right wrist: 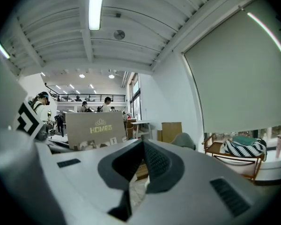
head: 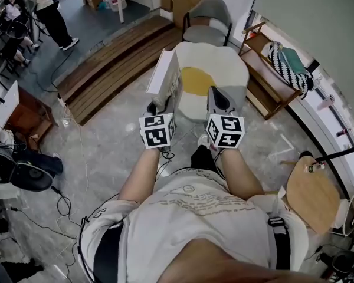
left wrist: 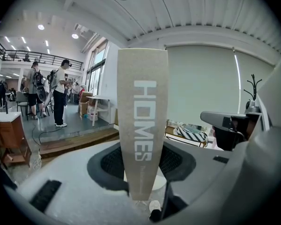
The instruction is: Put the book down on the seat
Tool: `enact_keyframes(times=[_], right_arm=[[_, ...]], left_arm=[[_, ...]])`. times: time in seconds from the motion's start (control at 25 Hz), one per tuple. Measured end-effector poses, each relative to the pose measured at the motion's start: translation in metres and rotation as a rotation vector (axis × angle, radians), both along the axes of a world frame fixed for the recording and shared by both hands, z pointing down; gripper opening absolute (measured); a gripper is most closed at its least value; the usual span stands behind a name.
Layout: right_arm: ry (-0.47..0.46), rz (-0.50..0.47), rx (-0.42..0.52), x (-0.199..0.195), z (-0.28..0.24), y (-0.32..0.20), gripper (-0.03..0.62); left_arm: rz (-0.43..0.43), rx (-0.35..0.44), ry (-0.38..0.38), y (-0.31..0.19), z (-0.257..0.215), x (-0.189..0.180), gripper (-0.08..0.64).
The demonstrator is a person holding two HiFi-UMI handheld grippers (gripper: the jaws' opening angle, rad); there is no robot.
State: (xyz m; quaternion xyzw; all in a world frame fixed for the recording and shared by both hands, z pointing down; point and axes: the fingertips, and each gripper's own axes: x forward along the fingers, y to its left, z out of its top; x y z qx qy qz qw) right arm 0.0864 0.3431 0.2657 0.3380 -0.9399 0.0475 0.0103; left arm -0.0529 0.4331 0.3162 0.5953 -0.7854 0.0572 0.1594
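The seat (head: 227, 69), a white armchair with a yellow cushion (head: 194, 80), stands directly ahead of the person, unoccupied and ready to receive. The book (head: 165, 78) is not yet on it: it is held upright in the air, short of the chair's near edge, spine facing the left gripper view. The left gripper (head: 160, 106) clamps it at the lower end, which keeps it steady for carrying. The right gripper (head: 219, 99) rides alongside with its jaws together on nothing, judged idle.
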Motion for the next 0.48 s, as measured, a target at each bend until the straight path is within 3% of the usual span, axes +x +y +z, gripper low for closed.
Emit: enact_keyframes(times=[0.16,0.48], right_arm=[[0.000,0.003,0.022,-0.005,-0.006,0.005,0.028],[-0.011,0.007,0.049,-0.010,-0.009,-0.013,0.028]], left_arm=[[0.005,0.014,0.026,0.003,0.003,-0.003,0.186],[0.038,0.045,-0.010,-0.018,-0.004,-0.002,0.186]])
